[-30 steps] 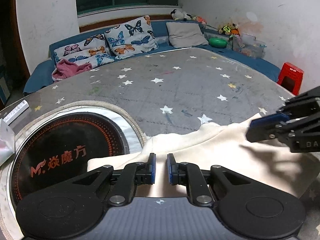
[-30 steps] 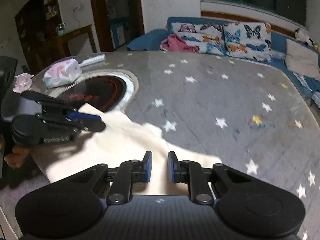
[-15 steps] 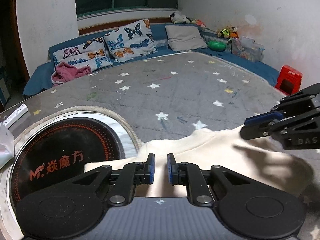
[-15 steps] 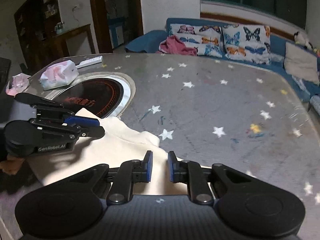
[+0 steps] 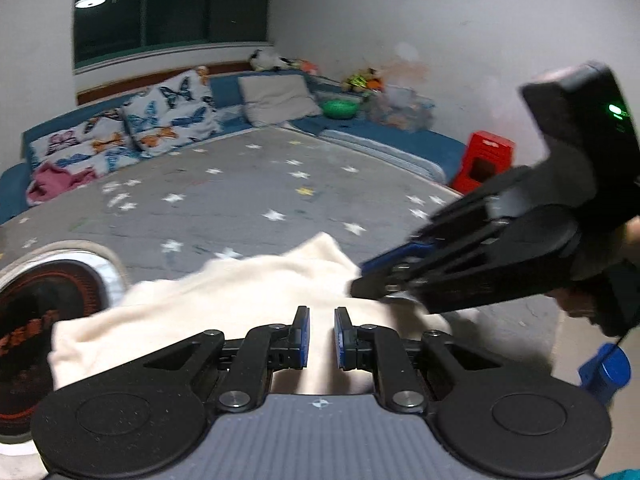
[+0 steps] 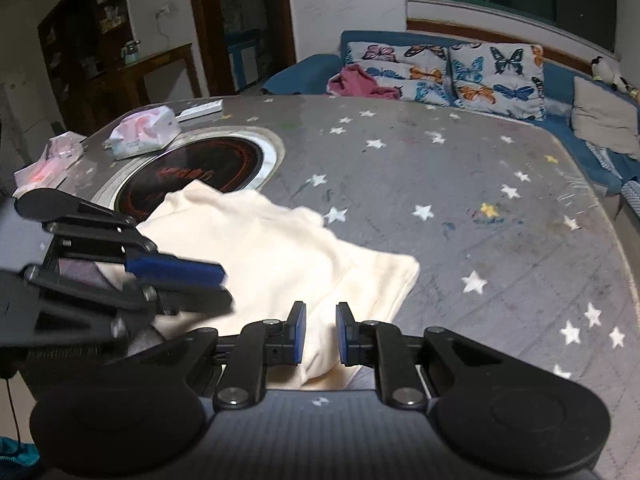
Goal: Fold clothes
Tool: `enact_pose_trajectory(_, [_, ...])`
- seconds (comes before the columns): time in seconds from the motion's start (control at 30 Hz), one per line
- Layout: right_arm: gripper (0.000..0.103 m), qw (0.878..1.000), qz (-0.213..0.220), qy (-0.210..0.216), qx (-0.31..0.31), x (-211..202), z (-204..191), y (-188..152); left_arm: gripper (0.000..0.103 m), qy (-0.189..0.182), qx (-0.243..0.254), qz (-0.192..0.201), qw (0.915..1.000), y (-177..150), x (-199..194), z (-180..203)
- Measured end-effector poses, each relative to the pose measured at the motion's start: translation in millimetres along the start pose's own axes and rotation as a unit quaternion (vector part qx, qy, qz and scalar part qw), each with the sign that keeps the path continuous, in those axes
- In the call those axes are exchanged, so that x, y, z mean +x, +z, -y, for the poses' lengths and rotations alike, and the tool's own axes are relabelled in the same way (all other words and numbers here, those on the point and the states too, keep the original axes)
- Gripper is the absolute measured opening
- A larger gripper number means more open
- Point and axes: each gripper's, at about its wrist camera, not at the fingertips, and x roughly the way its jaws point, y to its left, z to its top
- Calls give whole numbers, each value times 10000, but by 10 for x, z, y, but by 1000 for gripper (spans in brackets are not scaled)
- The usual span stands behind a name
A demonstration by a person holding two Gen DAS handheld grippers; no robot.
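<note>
L gripper (image 5: 319, 336) & R gripper (image 6: 319, 332): jaws slightly apart, cream garment (image 6: 256, 248) between the tips, grip can't tell; cooktop (image 6: 192, 168) beyond.

**The room around me**

My tabletop (image 6: 460, 168) is grey with white stars, an induction hob (image 6: 196, 168) set near its left edge. Beyond its far edge a blue sofa (image 5: 384, 136) carries butterfly cushions (image 6: 452, 72). White walls, a dark window (image 5: 172, 4), a red stool (image 5: 486, 160).

Cream garment (image 6: 256, 240), seemingly grey star-patterned table (image 6: 440, 176)
</note>
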Motion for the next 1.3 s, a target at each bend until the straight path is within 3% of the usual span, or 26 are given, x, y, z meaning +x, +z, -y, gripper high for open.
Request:
enact_pose_trajectory(0.33, [15,9997,-22,-255,-47,44,76,-130,17,-40,166,-100,9998,-143,100,97])
enact_pose_trajectory(0.63, [15,9993,-22,-53,-376,-14,-137,-232,23,1,-58,-33,10000,-183,10,39])
enact_pose_trajectory(0.93, [15,9978,-46,73,-657,-85,-314,-274,24,572,-661,40,9962,-408,-464,-347])
enact_pose_trajectory(1.1, [15,9971,118,92,-740,-176,-388,-185,24,1085,-1148,117,9874,-512,-652,-684])
enact_pose_trajectory(1.3, [15,9959,-10,207,-878,-37,-490,-196,25,1207,-1636,11,9791,-731,-730,-975])
